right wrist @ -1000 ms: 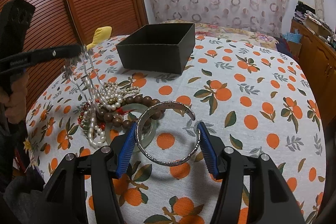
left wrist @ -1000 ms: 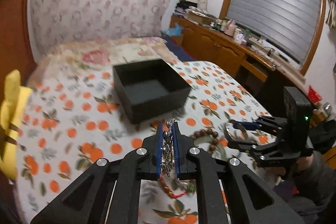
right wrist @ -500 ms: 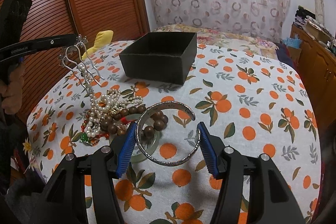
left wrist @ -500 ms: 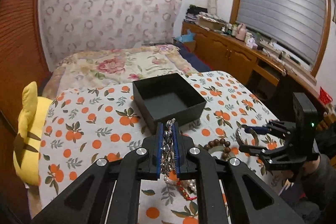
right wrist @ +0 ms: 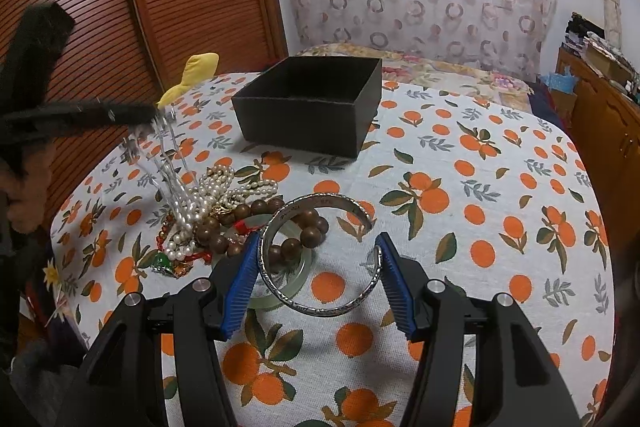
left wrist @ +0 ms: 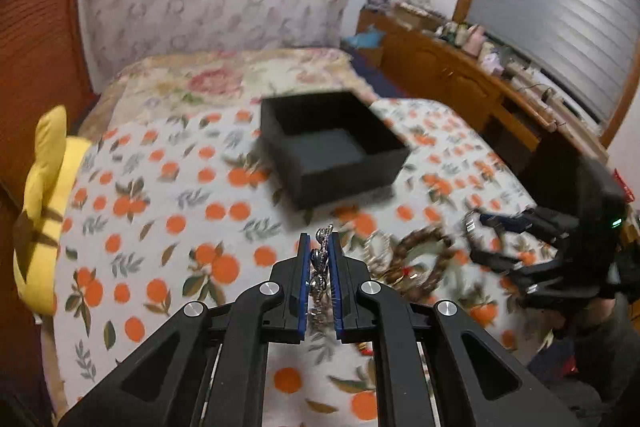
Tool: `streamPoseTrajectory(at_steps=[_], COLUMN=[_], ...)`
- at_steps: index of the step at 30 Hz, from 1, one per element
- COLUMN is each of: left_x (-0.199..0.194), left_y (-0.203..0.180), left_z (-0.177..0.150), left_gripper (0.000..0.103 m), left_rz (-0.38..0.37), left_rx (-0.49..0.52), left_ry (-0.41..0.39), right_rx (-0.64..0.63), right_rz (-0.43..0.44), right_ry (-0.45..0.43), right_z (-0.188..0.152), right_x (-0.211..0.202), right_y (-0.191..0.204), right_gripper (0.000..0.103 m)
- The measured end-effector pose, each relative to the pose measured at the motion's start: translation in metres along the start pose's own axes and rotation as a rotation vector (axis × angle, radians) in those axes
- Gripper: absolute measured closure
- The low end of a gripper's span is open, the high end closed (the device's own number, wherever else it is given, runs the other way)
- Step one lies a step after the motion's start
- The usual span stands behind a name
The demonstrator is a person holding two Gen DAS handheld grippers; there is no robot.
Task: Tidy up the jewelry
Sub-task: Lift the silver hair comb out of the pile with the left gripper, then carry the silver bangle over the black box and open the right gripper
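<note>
We hold two pieces clear of the pile, and nothing has yet reached the black box (left wrist: 334, 155), which sits open and bare inside on the orange-print tablecloth (right wrist: 460, 187). Our left gripper (left wrist: 320, 267) is clenched on a silver chain (left wrist: 320, 259), its links pinched between the blue pads; from the right wrist view the chain's loose end trails down, blurred, toward the heap. Our right gripper (right wrist: 316, 279) is grasping a silver cuff bangle (right wrist: 316, 251), jaws spread wide around it, both pads against its rim. The bangle hangs just above the table, short of the box. Left on the cloth is a tangle: a pearl strand (right wrist: 216, 191), a wooden bead bracelet (right wrist: 260, 227), a pale green bangle (right wrist: 288, 291) and some red and green pieces we cannot make out. We judge the job barely begun, with both held items to deliver and the heap still to clear.
</note>
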State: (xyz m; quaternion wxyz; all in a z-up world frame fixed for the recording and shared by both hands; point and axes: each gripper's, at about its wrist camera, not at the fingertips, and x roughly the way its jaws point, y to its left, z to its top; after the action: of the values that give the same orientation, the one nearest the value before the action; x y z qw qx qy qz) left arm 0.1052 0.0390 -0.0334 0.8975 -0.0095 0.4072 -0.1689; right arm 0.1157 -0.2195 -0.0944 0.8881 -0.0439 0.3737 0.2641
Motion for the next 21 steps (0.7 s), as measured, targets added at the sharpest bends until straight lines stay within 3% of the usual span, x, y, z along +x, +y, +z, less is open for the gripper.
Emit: streamPoseTrajectory(at_steps=[10, 21], left_x=[-0.020, -0.036], left_y=[0.021, 0.017], left_z=[-0.013, 0.017], left_gripper=[0.095, 0.095], left_rz=[0.013, 0.014], left_rx=[-0.033, -0.049], left_ry=[-0.041, -0.154], right_rx=[-0.001, -0.037], right_rz=[-0.001, -0.010], right_ry=[0.001, -0.034], right_z=[0.001, 0.025], right_x=[0.000, 0.000], right_y=[0.001, 0.008], right_gripper=[0.043, 0.043])
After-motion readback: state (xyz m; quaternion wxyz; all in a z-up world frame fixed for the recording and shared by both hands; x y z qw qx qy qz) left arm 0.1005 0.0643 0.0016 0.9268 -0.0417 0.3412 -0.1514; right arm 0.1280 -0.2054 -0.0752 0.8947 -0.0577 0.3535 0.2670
